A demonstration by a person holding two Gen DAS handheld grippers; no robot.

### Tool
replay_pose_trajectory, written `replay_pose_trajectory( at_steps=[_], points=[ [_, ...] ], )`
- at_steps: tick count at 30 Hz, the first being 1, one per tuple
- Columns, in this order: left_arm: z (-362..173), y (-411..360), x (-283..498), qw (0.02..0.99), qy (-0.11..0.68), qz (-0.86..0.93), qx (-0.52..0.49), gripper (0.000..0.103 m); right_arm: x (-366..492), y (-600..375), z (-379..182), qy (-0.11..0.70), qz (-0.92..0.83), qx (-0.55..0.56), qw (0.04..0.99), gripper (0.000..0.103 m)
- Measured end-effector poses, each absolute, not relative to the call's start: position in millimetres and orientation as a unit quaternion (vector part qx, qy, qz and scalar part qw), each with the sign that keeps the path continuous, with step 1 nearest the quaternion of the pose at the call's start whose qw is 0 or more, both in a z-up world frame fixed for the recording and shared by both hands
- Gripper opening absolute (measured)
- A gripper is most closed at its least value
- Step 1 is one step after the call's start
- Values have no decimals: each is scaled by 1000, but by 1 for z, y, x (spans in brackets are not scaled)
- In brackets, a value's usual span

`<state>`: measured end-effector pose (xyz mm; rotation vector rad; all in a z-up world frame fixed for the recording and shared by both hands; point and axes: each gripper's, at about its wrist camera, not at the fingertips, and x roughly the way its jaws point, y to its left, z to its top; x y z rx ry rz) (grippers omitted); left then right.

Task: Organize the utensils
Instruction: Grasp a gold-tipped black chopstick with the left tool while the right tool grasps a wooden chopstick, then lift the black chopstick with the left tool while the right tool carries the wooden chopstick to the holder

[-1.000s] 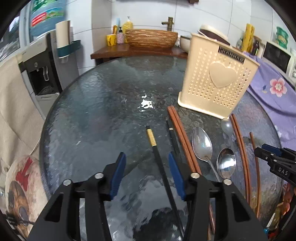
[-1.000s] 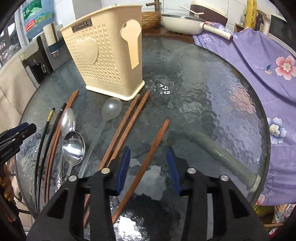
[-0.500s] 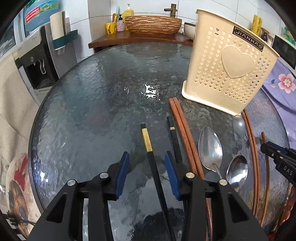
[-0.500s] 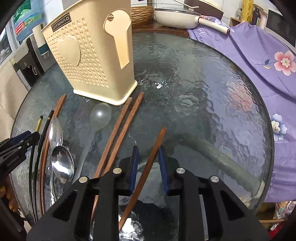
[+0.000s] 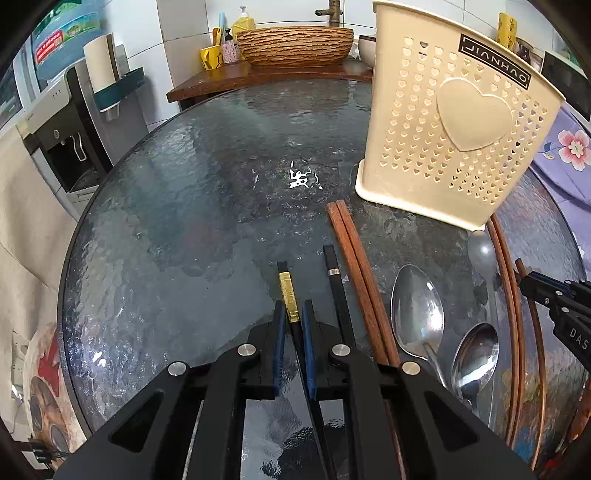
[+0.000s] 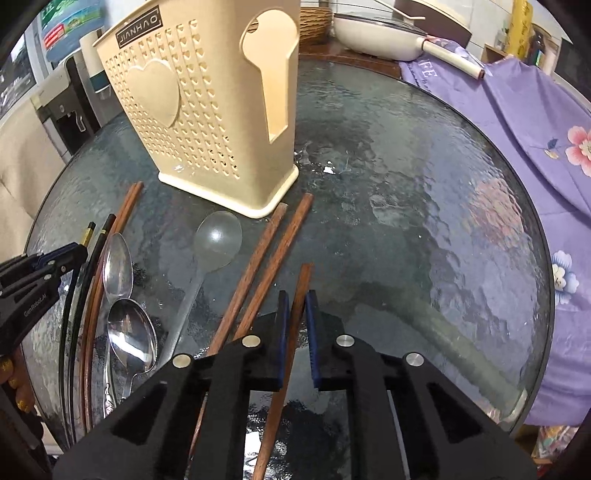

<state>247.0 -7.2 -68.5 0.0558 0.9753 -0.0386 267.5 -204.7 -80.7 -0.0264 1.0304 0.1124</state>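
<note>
Two hand-held grippers are clamping chopsticks, left hand-held gripper (image 5: pixel 294 314) the gold-banded black chopstick (image 5: pixel 288 291), right hand-held gripper (image 6: pixel 295 306) a brown wooden chopstick (image 6: pixel 300 291), needing lifting toward the cream utensil holder (image 5: pixel 454 125) at upper right.

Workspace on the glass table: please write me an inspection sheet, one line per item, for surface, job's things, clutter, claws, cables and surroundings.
Surface: round textured glass table, glare spot near the middle.
Job's things: cream utensil holder upright; two metal spoons, clear plastic spoon, brown chopsticks and two black chopsticks lying flat.
Clutter: nothing seen on the table besides utensils.
Claws: left claw shut on the gold-banded black chopstick; right claw shut on a single brown chopstick.
Cables: nothing seen.
Surroundings: woven basket on a wooden counter, water dispenser, purple floral cloth, white pan.
</note>
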Motion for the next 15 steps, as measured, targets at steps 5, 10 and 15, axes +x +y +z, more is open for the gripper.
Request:
replay_pose_trajectory(
  at_steps=[5,10,15],
  points=[
    [-69,-6,249,885,465,-17,25,7,271,-207,-81,490,60,-11,870,8],
    [-71,-8,248,885,465,-17,27,7,271,-207,-82,486,63,-19,871,7],
    [-71,-9,247,884,466,-17,26,7,269,-202,-84,485,64,-28,872,7]
  ],
)
